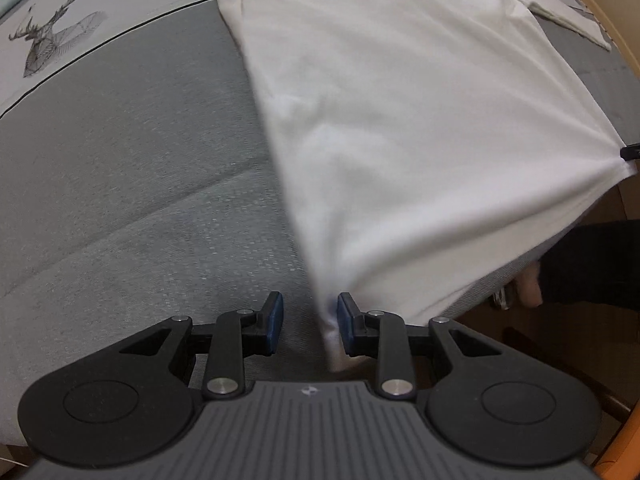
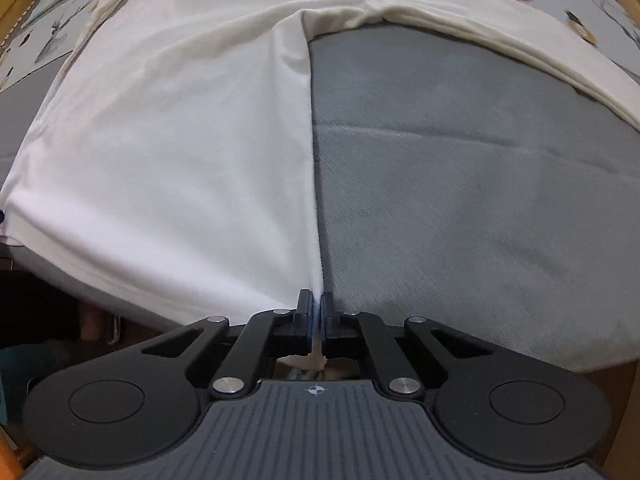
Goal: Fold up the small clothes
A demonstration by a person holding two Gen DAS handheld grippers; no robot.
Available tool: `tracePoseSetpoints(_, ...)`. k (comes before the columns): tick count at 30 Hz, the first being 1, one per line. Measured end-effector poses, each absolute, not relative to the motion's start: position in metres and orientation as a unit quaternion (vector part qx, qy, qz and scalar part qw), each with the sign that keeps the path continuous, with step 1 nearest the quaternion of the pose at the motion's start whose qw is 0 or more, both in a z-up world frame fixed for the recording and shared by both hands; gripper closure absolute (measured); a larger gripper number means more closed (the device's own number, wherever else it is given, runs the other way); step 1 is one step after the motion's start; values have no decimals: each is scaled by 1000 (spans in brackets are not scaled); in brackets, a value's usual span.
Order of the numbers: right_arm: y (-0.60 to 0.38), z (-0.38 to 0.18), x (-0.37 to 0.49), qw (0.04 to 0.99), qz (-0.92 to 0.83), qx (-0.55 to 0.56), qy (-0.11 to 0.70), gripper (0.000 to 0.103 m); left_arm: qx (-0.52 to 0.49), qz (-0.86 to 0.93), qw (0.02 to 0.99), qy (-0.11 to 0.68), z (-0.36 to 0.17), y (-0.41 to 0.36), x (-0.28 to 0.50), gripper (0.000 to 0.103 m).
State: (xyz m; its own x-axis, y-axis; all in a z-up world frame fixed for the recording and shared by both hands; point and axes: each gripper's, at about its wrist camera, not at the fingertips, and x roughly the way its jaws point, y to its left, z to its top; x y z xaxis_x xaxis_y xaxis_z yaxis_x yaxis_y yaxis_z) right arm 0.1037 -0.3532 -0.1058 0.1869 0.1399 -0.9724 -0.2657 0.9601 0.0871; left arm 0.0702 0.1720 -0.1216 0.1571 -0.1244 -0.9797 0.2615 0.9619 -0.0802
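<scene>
- The white shirt [image 1: 400,128] lies spread on the grey surface [image 1: 132,184], body flat, and its near hem is lifted a little over the front edge of the surface.
- My right gripper [image 2: 316,316] is closed tight on one hem corner; a small piece of cloth comes out behind the pads.
- My left gripper [image 1: 310,320] has its jaws apart. The other hem corner hangs between them and touches only the right pad [image 1: 346,322], so I judge it is not pinched.
- In the left view the cloth near this corner is blurred, so I cannot tell exactly how it sits.
- Risk: if I lift now, only the right corner will rise, the hem will go oblique and the fold will be crooked.
- Risk: the free corner can slip out of the open jaws, because nothing presses it.
- One sleeve [image 2: 520,48] lies stretched out to the side; it may drag and bunch under the body when I carry the hem forward.
</scene>
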Motion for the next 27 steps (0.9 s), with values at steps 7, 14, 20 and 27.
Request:
tracePoseSetpoints(7,-360,-101,93,781,107,-69,611,97,88,-151,747,641,-122,155,61,101)
tracePoseSetpoints(14,-365,-99,97,780,95,-62,616,86,32,-139,748,648,-121,168,72,86)
tracePoseSetpoints(20,-368,-117,106,767,104,-70,629,86,71,-155,733,659,-134,144,75,85)
tracePoseSetpoints(27,-389,-81,109,807,112,41,578,99,3,-184,791,584,-86,167,64,103)
